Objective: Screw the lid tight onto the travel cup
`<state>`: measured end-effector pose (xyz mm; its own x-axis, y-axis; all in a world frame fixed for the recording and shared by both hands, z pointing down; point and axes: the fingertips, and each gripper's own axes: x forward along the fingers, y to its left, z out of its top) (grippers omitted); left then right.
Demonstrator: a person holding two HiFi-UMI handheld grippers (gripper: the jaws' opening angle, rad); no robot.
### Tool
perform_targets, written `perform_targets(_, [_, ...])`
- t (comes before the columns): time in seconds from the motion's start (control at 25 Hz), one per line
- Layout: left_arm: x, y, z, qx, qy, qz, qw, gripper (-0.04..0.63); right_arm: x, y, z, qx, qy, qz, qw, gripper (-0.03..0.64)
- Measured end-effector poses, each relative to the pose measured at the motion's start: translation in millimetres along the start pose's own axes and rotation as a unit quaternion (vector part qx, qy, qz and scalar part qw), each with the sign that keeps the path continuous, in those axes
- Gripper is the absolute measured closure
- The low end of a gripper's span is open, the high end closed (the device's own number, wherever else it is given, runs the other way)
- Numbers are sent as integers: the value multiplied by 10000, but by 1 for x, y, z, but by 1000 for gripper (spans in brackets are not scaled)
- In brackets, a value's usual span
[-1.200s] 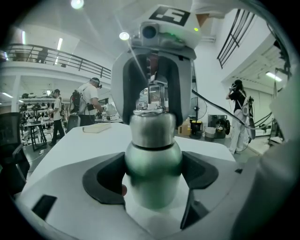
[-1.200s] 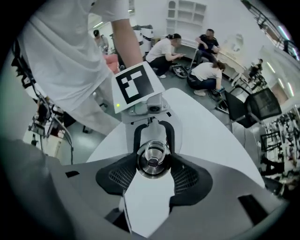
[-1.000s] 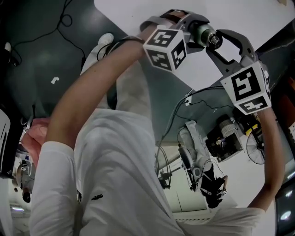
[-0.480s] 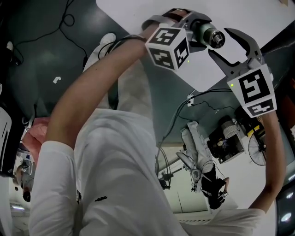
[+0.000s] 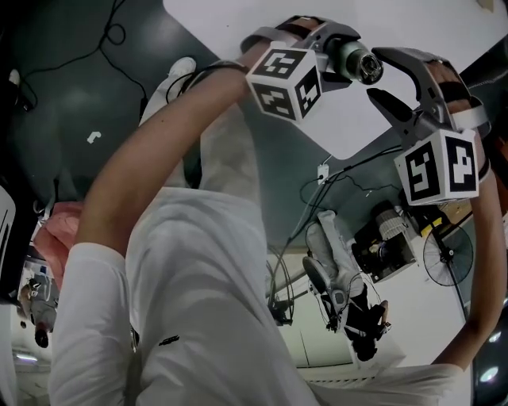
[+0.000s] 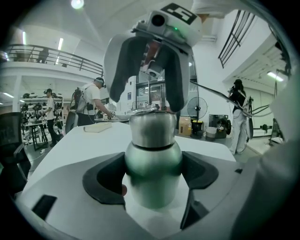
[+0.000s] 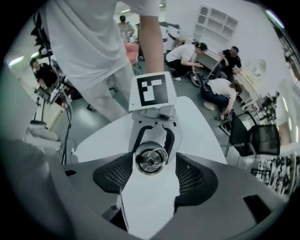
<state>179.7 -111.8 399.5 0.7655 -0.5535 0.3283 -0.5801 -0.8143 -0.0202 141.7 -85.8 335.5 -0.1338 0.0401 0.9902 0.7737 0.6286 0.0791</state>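
The travel cup [image 6: 152,168] has a green metal body and a silver lid [image 6: 152,129]. My left gripper [image 6: 152,176] is shut on the body and holds the cup up over the white table [image 5: 381,24]. In the head view the cup [image 5: 349,59] points its lid end toward my right gripper [image 5: 389,79]. The right gripper's jaws are opening. The lid [image 7: 151,158] still sits between them near the tips, and the pads [image 7: 194,177] stand just off it. From the left gripper view, the right gripper's fingers [image 6: 176,75] straddle the lid from behind.
The person's white shirt and left arm [image 5: 159,182] fill the middle of the head view. Cables [image 5: 349,170] trail over the dark floor beside the table edge. People sit and stand by chairs [image 7: 255,138] in the background, and a fan [image 5: 444,254] stands on the floor.
The right gripper's jaws have spread apart off the lid, and its marker cube has swung to the right and turned. The left gripper keeps the cup in about the same place.
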Motion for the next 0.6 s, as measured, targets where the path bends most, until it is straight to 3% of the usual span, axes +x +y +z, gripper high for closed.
perform_targets(0.12, [1, 0, -1, -6, -22, -6, 10000, 232, 5, 9, -3, -782, 120, 331, 9963, 344])
perform_targets(0.36, [0, -1, 1, -7, -19, -23, 10000, 232, 20, 12, -2, -1603, 184, 623, 9849, 351])
perform_targets(0.48, [1, -1, 2, -7, -45, -31, 10000, 232, 21, 13, -4, -1540, 224, 757, 9849, 374])
perform_targets(0.6, [1, 0, 2, -17, -31, -11, 10000, 232, 22, 9, -3, -928, 133, 702, 9931, 374])
